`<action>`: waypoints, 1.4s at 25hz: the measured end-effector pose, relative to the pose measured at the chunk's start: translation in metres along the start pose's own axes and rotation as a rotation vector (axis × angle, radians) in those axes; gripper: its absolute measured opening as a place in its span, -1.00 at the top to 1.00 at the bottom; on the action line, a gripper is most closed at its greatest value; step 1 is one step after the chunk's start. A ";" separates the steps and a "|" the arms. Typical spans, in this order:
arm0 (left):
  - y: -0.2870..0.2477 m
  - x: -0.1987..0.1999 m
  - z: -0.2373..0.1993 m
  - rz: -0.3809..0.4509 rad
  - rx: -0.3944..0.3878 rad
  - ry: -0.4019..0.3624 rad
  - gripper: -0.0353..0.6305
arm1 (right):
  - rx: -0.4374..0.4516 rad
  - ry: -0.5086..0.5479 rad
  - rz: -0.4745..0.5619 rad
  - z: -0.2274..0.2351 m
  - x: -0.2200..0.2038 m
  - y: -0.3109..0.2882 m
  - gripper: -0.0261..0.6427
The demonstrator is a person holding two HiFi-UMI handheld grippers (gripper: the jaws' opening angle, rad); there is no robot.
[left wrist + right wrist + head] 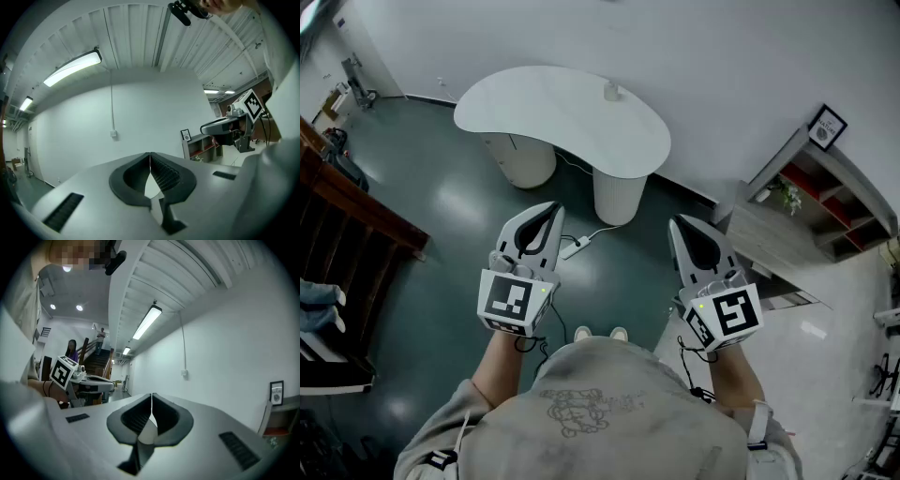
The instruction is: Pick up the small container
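Note:
A small white container stands near the far edge of the white kidney-shaped table in the head view. Both grippers are held at waist height, well short of the table and pointing toward it. My left gripper is shut with nothing between its jaws, and its tips meet in the left gripper view. My right gripper is likewise shut and empty. Each gripper view looks up at a bare white wall and ceiling lights; neither shows the container. Each also shows the other gripper at its side.
The table rests on two round white pedestals. A white power strip with a cable lies on the dark floor before it. A dark wooden railing runs at the left. A grey shelf unit with a plant stands at the right.

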State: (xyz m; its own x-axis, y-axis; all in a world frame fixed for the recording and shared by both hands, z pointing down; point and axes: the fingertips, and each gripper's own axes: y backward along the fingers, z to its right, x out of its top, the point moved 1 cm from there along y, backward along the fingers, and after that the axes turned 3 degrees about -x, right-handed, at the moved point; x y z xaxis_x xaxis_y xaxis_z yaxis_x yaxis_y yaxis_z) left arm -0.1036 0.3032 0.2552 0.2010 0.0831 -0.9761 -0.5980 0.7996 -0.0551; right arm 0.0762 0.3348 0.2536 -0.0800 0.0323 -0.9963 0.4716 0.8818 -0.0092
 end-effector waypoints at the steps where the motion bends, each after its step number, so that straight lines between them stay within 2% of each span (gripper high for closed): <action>1: -0.002 0.001 0.001 -0.002 0.000 -0.006 0.84 | 0.000 -0.013 0.002 0.002 -0.001 0.001 0.83; 12: -0.012 -0.002 0.009 -0.015 -0.014 0.005 0.84 | -0.015 -0.048 0.044 0.012 0.003 0.006 0.83; 23: -0.045 -0.002 0.037 -0.025 -0.043 0.006 0.84 | -0.035 -0.077 0.054 0.049 -0.009 0.020 0.83; 35: -0.064 -0.002 0.070 -0.037 -0.022 -0.001 0.84 | 0.006 -0.072 0.059 0.078 -0.020 0.033 0.83</action>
State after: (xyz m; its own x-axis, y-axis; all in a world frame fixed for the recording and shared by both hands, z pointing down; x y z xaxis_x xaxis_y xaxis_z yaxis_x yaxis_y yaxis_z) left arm -0.0117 0.2934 0.2753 0.2239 0.0543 -0.9731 -0.6073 0.7887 -0.0957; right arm 0.1620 0.3270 0.2661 0.0115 0.0497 -0.9987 0.4789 0.8765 0.0491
